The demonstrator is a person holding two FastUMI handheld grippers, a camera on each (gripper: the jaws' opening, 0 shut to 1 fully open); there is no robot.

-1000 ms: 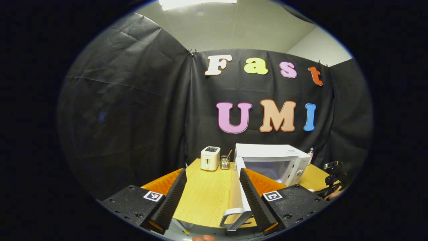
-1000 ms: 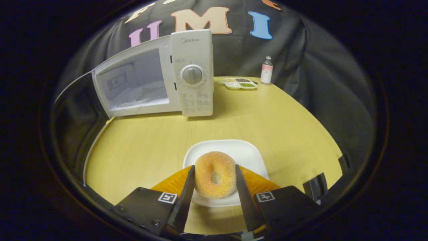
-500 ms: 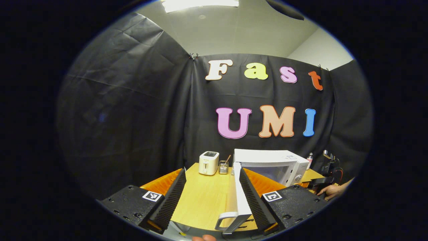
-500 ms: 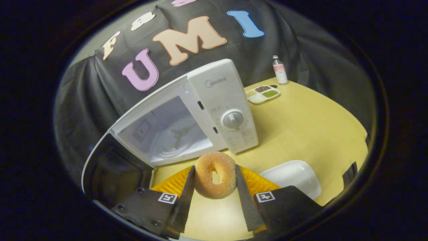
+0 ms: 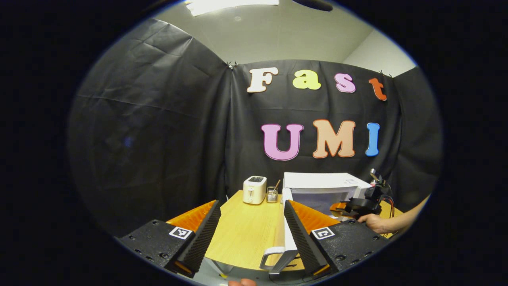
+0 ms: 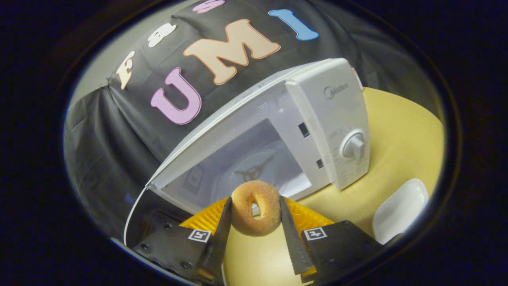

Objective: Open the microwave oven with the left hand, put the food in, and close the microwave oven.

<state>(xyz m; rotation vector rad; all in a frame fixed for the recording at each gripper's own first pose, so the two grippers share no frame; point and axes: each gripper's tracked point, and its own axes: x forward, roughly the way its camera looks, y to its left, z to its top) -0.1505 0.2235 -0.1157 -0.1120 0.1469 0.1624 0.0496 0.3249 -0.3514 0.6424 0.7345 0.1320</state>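
Donut [image 6: 256,207] pinched between both fingers of right gripper [image 6: 254,222], held in air just before open microwave [image 6: 278,135] cavity. Second ago donut lay on white plate [image 6: 401,208]; now lifted, carried close to cavity, plate off to right on table [image 6: 401,131]. Left gripper [image 5: 248,228] fingers wide apart, holding nothing, microwave door [image 5: 287,232] edge beside its right finger [image 5: 298,234]. Right gripper [image 5: 359,204] and hand [image 5: 375,222] now at microwave front, farther in than before. Toaster [image 5: 254,190] at far table edge.

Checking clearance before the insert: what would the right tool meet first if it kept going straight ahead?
Probably the microwave cavity floor; the right tool, gripping the doughnut, points into the open cavity. Depth is unclear.
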